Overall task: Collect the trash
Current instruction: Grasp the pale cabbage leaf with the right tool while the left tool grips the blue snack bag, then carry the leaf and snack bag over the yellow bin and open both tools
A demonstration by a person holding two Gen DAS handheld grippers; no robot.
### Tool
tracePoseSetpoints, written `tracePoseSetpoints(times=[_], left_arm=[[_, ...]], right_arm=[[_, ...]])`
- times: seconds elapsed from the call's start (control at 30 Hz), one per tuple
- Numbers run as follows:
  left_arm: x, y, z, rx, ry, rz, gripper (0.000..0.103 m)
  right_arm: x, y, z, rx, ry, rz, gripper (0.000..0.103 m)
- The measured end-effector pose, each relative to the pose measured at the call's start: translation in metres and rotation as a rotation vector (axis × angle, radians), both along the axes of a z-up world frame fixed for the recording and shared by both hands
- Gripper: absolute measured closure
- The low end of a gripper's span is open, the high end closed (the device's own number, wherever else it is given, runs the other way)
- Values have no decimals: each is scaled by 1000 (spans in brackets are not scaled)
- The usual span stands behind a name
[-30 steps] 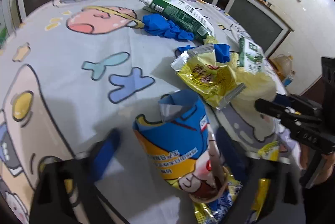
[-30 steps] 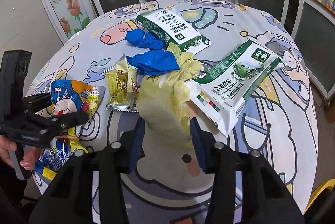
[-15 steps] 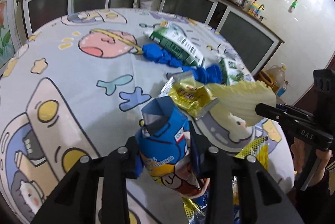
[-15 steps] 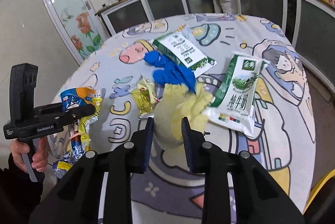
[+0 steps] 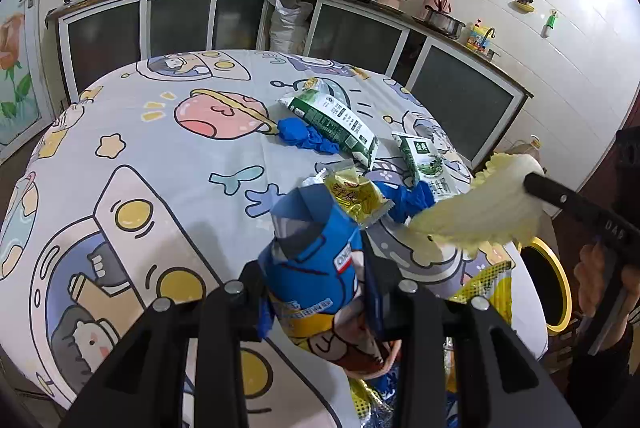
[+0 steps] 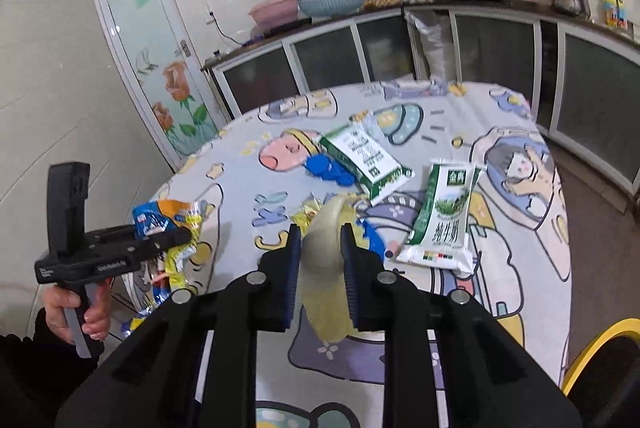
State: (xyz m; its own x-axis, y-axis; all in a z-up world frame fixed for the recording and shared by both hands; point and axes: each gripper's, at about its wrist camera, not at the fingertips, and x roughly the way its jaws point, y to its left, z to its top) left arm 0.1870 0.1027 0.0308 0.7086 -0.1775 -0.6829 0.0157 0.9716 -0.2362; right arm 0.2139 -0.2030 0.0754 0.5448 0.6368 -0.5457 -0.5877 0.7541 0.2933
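My left gripper [image 5: 316,268] is shut on a blue snack bag [image 5: 308,236] and holds it upright above the table's near edge. The right wrist view shows the same gripper [image 6: 180,234] at the left, with the bag [image 6: 160,220] hanging from it. My right gripper [image 6: 320,248] grips a pale yellow cabbage leaf [image 6: 324,224], its jaws still closing on it, lifted off the cloth. Seen from the left wrist, that leaf [image 5: 480,216] sticks out to the left of the right gripper [image 5: 532,184].
On the cartoon tablecloth [image 5: 160,156] lie two green-white milk pouches [image 5: 332,124] [image 5: 424,156], blue gloves [image 5: 304,136] [image 5: 408,200] and a yellow snack wrapper [image 5: 352,192]. A yellow-rimmed bin [image 5: 560,292] stands beside the table's right edge. Kitchen cabinets line the back.
Both grippers closed on their items and rose from the table: the left on the blue bag, the right on the yellow leaf. More of the kitchen is in view now.
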Motion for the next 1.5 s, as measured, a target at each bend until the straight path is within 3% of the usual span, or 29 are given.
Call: tracePoseSetpoints(times=[0.03,0.23,0.83,1.13,1.5], left_arm=[[-2,0,2,-2,-4,-1,70],[-11,-5,13,2,-29,-10,70],[-15,-53,27,22,-47,-119,70],[2,-110,23,32,-31,-225,70],[34,-224,30,40,-50,-418,69]], right_arm=[[-3,-2,5,6,-9,0,91],[-16,-9,21,-10,-43,-11,95],[-38,-57,34,-8,-66,-90,96],[-51,-118,26,-8,-57,-199,96],[-62,-213,22,-6,-66,-386,96]])
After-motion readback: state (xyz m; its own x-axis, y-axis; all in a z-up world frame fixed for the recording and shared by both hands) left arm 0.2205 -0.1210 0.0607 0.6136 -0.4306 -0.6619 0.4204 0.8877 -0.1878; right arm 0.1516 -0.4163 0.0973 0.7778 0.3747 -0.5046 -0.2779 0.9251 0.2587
